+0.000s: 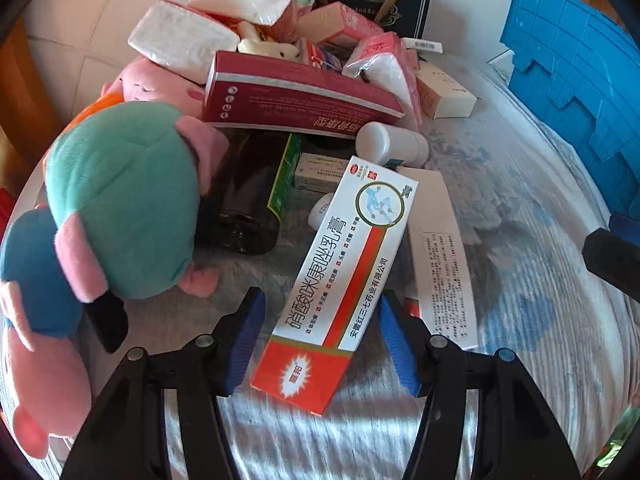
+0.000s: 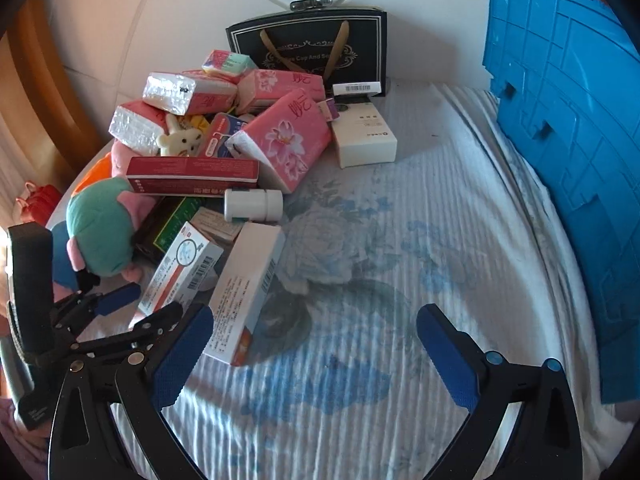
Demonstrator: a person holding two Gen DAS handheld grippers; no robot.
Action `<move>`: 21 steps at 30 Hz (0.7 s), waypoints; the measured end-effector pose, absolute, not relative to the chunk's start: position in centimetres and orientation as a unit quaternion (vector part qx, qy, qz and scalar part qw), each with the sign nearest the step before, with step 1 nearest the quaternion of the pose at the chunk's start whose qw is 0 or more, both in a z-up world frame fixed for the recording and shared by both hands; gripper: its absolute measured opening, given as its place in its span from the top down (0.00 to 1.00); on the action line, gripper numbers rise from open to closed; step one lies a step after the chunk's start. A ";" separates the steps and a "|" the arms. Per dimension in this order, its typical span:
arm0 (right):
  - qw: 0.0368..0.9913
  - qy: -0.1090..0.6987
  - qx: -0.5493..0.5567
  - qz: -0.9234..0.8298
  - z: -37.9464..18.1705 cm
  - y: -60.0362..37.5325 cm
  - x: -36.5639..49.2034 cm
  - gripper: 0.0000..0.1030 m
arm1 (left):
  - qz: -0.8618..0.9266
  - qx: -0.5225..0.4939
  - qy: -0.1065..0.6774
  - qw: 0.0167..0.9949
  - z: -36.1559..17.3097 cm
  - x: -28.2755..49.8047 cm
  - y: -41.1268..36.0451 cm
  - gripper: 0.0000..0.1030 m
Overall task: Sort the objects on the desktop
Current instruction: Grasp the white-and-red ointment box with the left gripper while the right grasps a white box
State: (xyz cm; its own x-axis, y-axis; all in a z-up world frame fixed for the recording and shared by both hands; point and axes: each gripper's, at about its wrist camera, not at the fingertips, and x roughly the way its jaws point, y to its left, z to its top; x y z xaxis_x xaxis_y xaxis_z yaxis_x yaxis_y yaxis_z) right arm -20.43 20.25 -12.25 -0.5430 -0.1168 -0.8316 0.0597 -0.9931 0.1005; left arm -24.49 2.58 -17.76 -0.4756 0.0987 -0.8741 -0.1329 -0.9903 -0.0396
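Observation:
A red-and-white medicine box (image 1: 340, 280) lies between the open fingers of my left gripper (image 1: 320, 336); the blue pads stand on both sides of it with small gaps. It also shows in the right wrist view (image 2: 180, 268), with the left gripper (image 2: 136, 304) around its near end. A long white box (image 1: 440, 256) (image 2: 244, 292) lies beside it. My right gripper (image 2: 316, 356) is open and empty above the bedspread, its left pad near the white box. A plush toy (image 1: 120, 200) (image 2: 100, 228) lies at the left.
A pile of tissue packs (image 2: 284, 136), a dark red box (image 2: 192, 176), a white bottle (image 2: 252, 205) and a dark bottle (image 1: 244, 200) lies at the back left. A black gift bag (image 2: 308, 48) stands against the wall. A blue crate (image 2: 568, 120) stands at the right.

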 end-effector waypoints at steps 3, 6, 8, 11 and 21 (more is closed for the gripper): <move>0.051 -0.028 0.490 -0.870 -13.0 19.6 -21.7 0.00 | 0.865 -0.500 -0.014 0.051 -17.7 -24.3 1.4 0.57; 0.061 -0.027 0.511 -0.857 -14.1 18.2 -22.7 0.00 | 0.866 -0.497 -0.030 0.048 -17.1 -22.6 0.4 0.57; 0.071 -0.023 0.529 -0.845 -15.2 17.1 -23.4 0.00 | 0.870 -0.492 -0.019 0.028 -17.1 -21.7 0.4 0.57; 0.071 -0.016 0.562 -0.824 -17.1 15.7 -24.6 0.00 | 0.871 -0.490 -0.030 0.029 -17.5 -21.8 0.1 0.57; 0.072 -0.015 0.590 -0.804 -18.5 14.0 -27.0 0.28 | 0.867 -0.496 -0.039 0.030 -17.7 -23.4 1.0 0.57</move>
